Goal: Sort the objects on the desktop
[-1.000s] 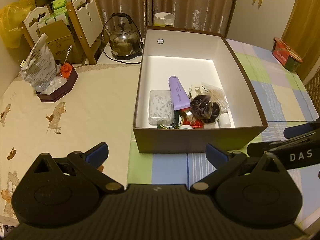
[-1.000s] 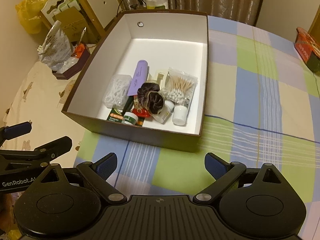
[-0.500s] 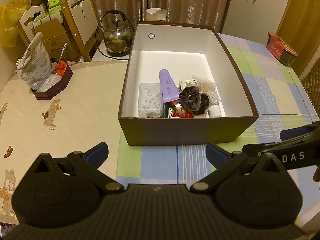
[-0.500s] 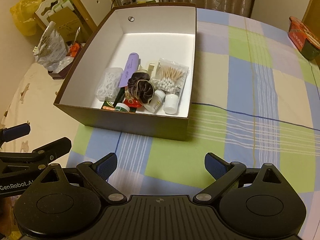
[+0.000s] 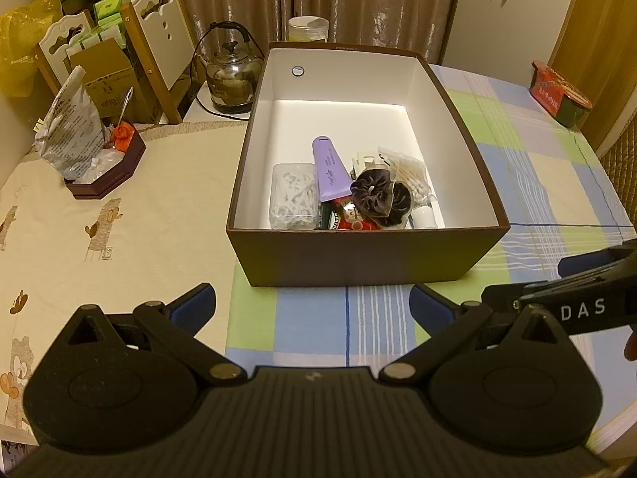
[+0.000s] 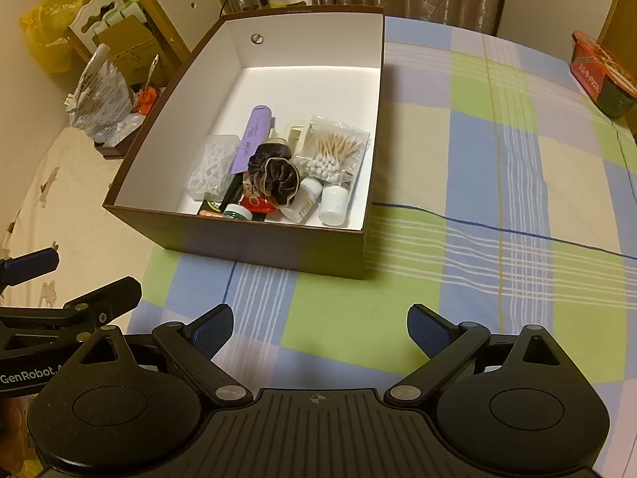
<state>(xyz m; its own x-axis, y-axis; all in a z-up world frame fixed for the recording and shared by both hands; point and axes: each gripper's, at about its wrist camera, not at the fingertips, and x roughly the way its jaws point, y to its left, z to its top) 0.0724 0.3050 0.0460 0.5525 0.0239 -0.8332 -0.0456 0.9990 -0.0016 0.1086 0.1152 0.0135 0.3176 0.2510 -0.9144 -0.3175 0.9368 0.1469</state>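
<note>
Brown on the outside and white on the inside, the box (image 5: pixel 358 255) sits on the table (image 5: pixel 139 215), which wears a checked cloth (image 6: pixel 497 199) on one side and a cream cloth with little bears on the other. All the small things lie in the near end of the box. A purple tube (image 5: pixel 329 169) leans there, with a clear case (image 5: pixel 292 195) of white bits just beside it. A dark scrunchie (image 5: pixel 378 195) rests on top of the pile, touching the tube. A bag of cotton swabs (image 6: pixel 332 151) lies next to the scrunchie, and two small white bottles (image 6: pixel 333 206) lie by the near wall. Some red and green things peek out from under the scrunchie, but I cannot tell what they are.

The left gripper (image 5: pixel 312 304) hangs in front of the box with its jaws wide apart and nothing in them. The right gripper (image 6: pixel 320 328) is the same, jaws wide apart, nothing between its blue pads (image 6: pixel 213 332). Both are near the box but not touching it.

Far off on the checked cloth sits a red bowl (image 5: pixel 561 95). On the cream side stands a dark tray (image 5: pixel 109 177) with a crinkly bag (image 5: pixel 71 135) in it. Behind the box are a glass kettle (image 5: pixel 231 75), a jar (image 5: pixel 308 28) and chairs (image 5: pixel 155 51).
</note>
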